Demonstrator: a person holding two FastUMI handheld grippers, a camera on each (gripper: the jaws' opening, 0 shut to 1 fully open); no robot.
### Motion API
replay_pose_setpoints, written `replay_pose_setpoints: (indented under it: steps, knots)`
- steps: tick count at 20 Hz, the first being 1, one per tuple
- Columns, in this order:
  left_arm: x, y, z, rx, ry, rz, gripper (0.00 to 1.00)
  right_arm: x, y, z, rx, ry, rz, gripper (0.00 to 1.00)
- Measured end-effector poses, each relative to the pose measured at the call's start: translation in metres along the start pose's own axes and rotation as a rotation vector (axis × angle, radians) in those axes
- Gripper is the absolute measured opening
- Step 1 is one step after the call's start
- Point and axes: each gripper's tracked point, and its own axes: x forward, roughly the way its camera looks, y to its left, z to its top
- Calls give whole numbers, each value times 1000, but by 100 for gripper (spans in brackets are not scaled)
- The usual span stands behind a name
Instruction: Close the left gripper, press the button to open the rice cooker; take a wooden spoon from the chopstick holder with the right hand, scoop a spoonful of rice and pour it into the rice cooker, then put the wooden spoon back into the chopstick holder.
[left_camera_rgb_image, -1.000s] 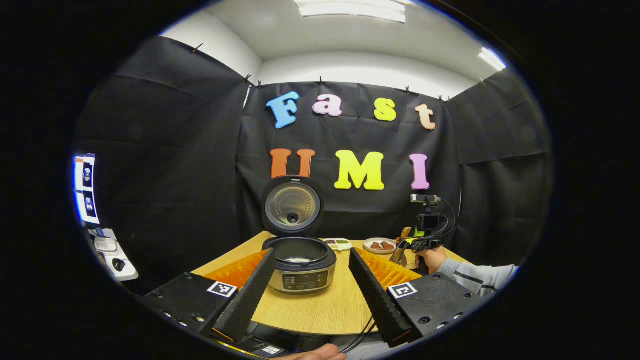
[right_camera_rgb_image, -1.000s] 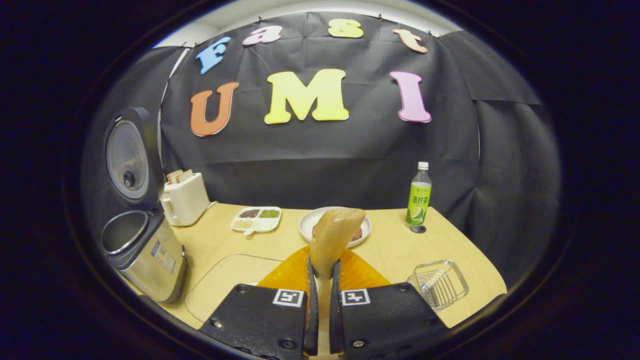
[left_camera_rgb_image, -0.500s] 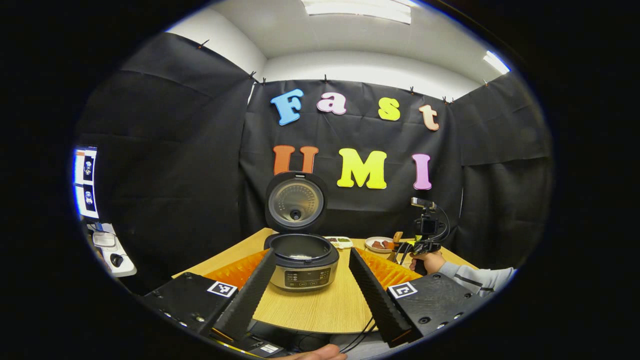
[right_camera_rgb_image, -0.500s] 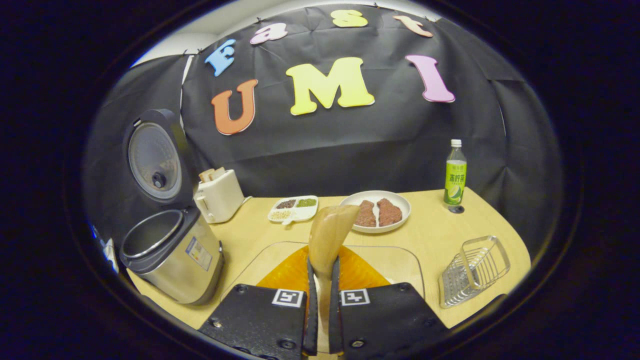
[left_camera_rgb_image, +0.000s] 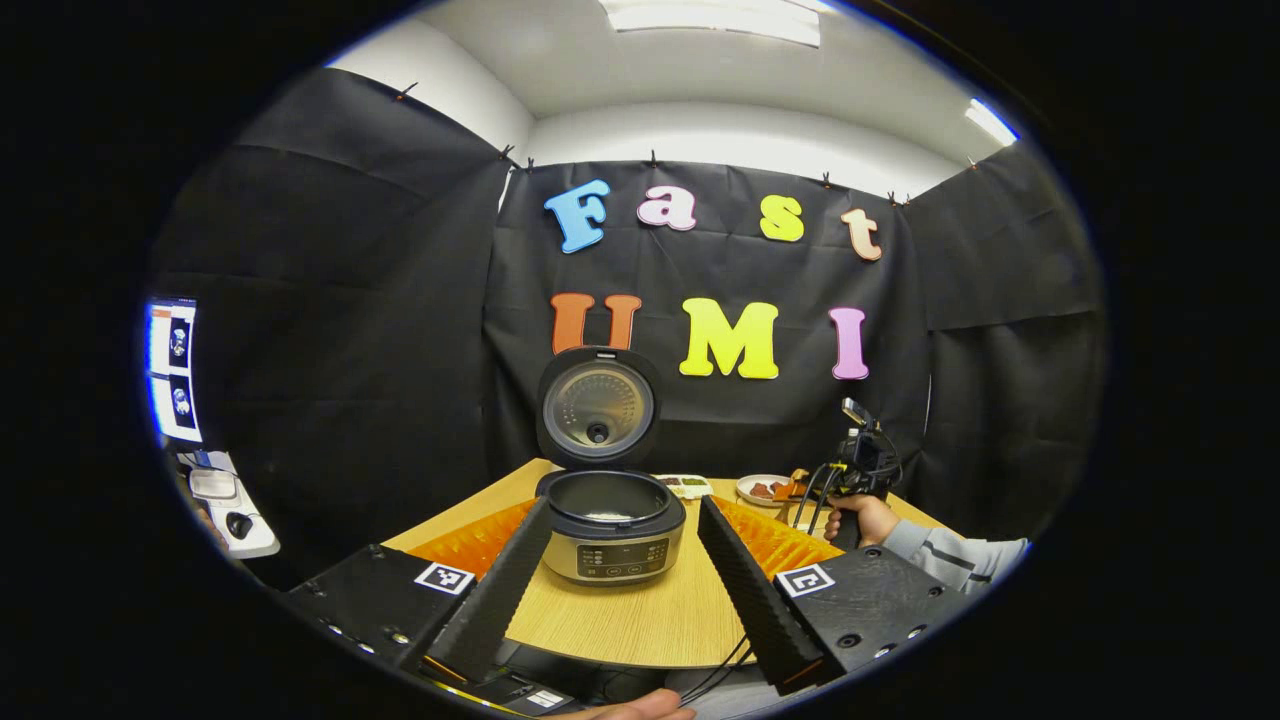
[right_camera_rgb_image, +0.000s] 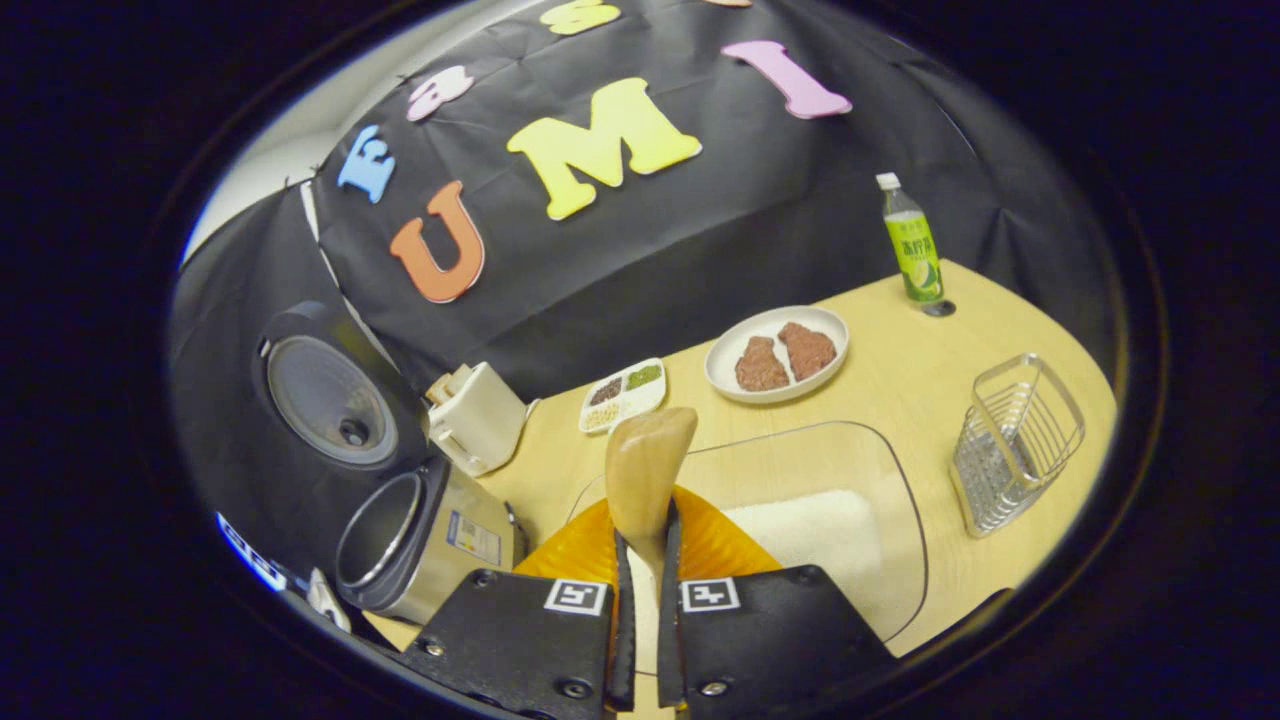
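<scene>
Already the rice cooker (left_camera_rgb_image: 612, 520) lid is raised; wooden spoon (right_camera_rgb_image: 645, 470) is clamped in right tongs (right_camera_rgb_image: 640, 610) above rice tray (right_camera_rgb_image: 800, 530); left tongs (left_camera_rgb_image: 625, 590) spread. Scooping, pouring, returning remain.

Left gripper view looks level across the tabletop (left_camera_rgb_image: 620, 620) at the cooker (left_camera_rgb_image: 612, 530) from near; right gripper view tilts down from its right, sharing cooker (right_camera_rgb_image: 425, 540) and plate (right_camera_rgb_image: 775, 352).
</scene>
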Motion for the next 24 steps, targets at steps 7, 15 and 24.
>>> replay_pose_setpoints:
  steps: [7, 15, 24]
  knots:
    - [2, 5, -3, -5, 6, 12, 94, 6, -26, 2, 345, 75, 66, 13]
    - [1, 2, -4, 9, 10, 4, 94, 4, -36, 20, 600, 39, 157, 13]
    - [-1, -5, 3, 59, 5, 17, 94, -37, -71, 49, 839, -95, 205, 13]
